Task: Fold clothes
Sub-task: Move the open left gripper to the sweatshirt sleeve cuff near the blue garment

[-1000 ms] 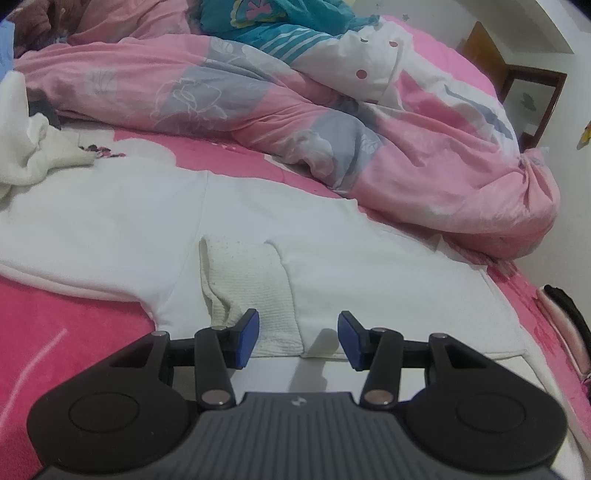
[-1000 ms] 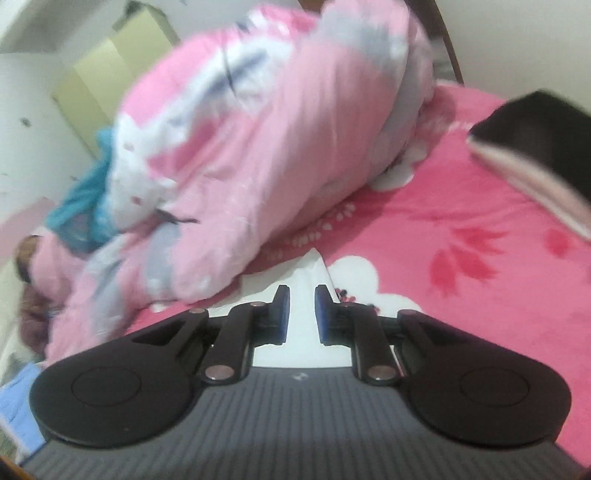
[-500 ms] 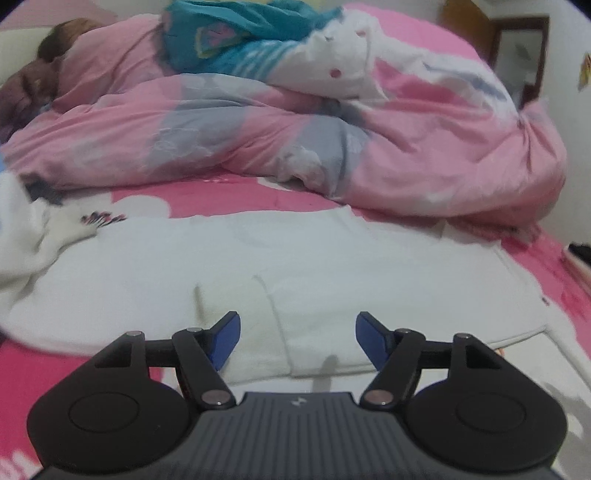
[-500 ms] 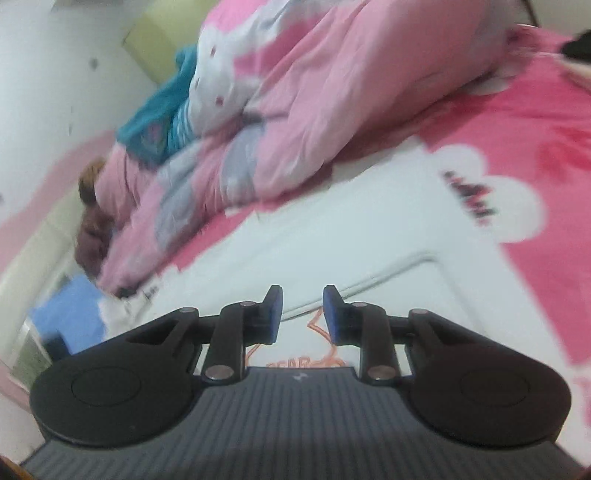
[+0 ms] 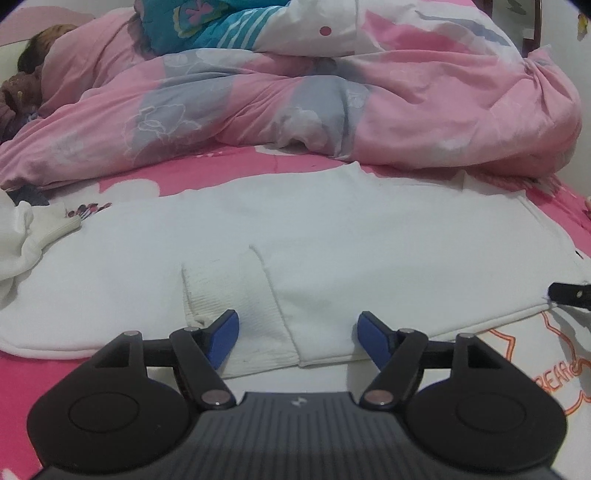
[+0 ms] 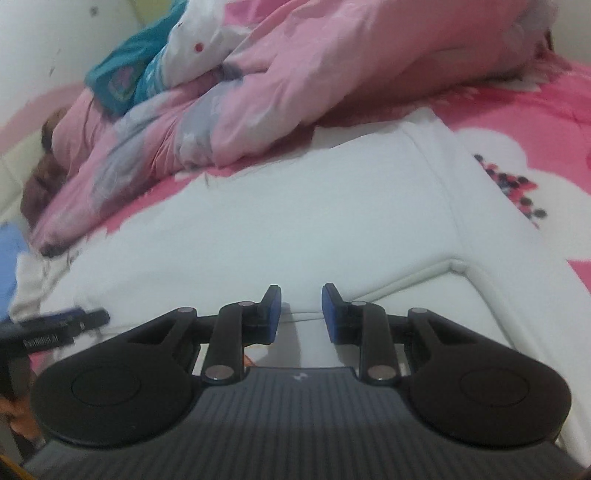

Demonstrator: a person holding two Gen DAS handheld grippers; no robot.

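A white sweatshirt point(image 5: 332, 229) lies spread flat on the pink bed sheet point(image 5: 33, 373), one sleeve folded across it with its ribbed cuff point(image 5: 236, 291) near me. An orange print point(image 5: 554, 373) shows on its front at lower right. My left gripper point(image 5: 297, 321) hovers just over the cuff and the folded edge; its jaws are opening and the pads press on nothing. My right gripper point(image 6: 301, 299) hangs low over the sweatshirt point(image 6: 295, 206) near a folded hem point(image 6: 406, 277), with a narrow gap and nothing between the pads. One tip of the right gripper point(image 5: 570, 293) shows at the left wrist view's right edge.
A bunched pink and grey duvet point(image 5: 332, 110) with a teal cloth point(image 5: 207, 29) on top fills the far side of the bed. Another crumpled white garment point(image 5: 22, 240) lies at the left. A blue item point(image 6: 9, 258) sits at the bed's left end.
The left jaws have spread wider and the gripper has rolled level over the cuff. The right gripper has dropped from above the duvet toward the sweatshirt, and its gap has grown slightly.
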